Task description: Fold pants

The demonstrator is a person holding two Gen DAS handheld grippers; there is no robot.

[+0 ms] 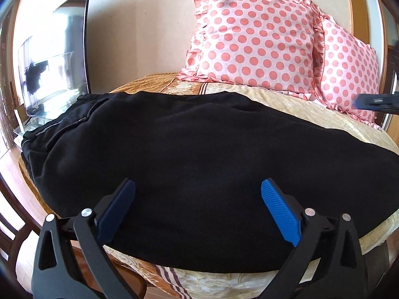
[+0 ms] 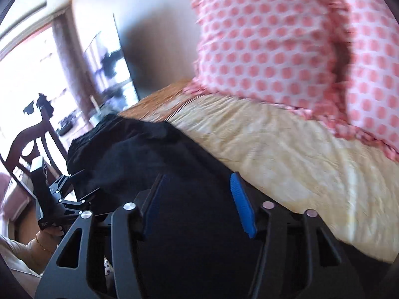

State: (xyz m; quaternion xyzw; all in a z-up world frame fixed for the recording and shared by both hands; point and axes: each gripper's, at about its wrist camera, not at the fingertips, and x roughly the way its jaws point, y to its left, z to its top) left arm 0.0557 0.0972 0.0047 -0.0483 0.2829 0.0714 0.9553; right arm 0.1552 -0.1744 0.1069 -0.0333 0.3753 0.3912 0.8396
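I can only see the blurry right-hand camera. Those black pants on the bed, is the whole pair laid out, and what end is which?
Observer: In the left camera the pants lie flat across the bed, with the waistband at the far left.
Visitor: Is the other tool gripping them?
Observer: No. The left gripper hovers near the front edge with its jaws wide apart, nothing between them.
Visitor: And behind the pants?
Observer: Two pink dotted pillows lean on the wall, clear of the pants; a television stands at left.
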